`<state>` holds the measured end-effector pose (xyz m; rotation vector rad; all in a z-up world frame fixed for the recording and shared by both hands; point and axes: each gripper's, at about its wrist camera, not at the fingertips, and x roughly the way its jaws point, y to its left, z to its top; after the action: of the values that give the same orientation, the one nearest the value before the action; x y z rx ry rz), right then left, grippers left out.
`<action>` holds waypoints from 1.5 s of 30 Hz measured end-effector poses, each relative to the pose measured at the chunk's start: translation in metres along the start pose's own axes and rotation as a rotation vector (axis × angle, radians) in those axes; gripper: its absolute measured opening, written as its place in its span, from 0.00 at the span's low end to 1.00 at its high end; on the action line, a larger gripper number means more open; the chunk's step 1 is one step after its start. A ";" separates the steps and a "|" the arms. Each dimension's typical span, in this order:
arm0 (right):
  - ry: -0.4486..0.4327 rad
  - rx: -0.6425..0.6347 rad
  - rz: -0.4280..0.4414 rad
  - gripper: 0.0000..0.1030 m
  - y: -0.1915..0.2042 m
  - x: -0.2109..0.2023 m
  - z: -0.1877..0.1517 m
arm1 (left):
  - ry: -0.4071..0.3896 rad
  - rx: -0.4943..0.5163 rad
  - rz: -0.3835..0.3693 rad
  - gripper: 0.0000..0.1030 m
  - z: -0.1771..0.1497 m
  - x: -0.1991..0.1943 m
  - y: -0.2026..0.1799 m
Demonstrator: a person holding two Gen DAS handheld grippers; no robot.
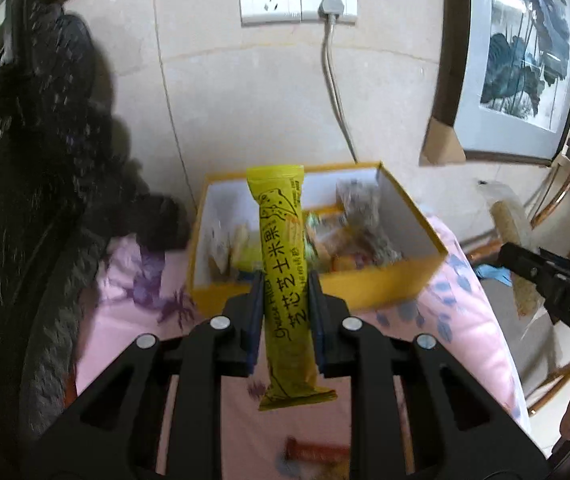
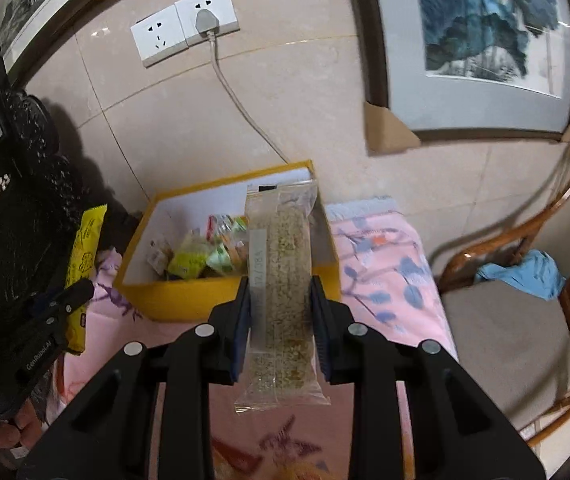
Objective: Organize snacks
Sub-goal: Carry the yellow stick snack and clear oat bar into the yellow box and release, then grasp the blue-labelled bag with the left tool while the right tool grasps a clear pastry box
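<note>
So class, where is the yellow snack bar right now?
The yellow bar stands upright, clamped in the left gripper, above the pink cloth and in front of the yellow box. In the right wrist view it is at the far left.

Pink floral cloth [image 2: 385, 280] covers surface. Yellow box [image 2: 221, 300] sits on it, near wall. Red wrapper [image 1: 317, 450] lies on cloth, blurred, at near edge.

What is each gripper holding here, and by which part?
The left gripper clamps a yellow snack stick around its middle. The right gripper clamps a clear-wrapped grain bar around its middle, too.
</note>
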<state>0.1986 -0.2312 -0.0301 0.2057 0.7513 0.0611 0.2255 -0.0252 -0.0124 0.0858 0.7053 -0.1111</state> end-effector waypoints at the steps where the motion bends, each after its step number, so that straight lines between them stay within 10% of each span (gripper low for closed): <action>1: 0.005 0.005 0.018 0.28 0.000 0.007 0.007 | 0.005 -0.007 0.006 0.20 0.007 0.006 0.001; 27: 0.053 -0.089 0.099 0.28 0.027 0.139 0.100 | 0.017 -0.062 0.106 0.20 0.087 0.113 0.056; 29: 0.069 -0.100 0.125 0.32 0.028 0.143 0.100 | 0.023 -0.060 0.081 0.29 0.088 0.116 0.055; 31: 0.062 -0.122 0.114 0.77 0.031 0.143 0.099 | 0.003 -0.082 0.126 0.98 0.088 0.114 0.054; 32: 0.040 -0.118 0.093 0.99 0.030 0.140 0.099 | -0.058 -0.104 0.162 0.98 0.086 0.106 0.054; 45: -0.047 -0.089 0.116 0.99 0.012 0.060 0.087 | -0.065 -0.059 0.170 0.98 0.071 0.050 0.044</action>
<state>0.3018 -0.2259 -0.0059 0.1652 0.6878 0.1984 0.3144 0.0066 0.0104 0.0850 0.6328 0.0691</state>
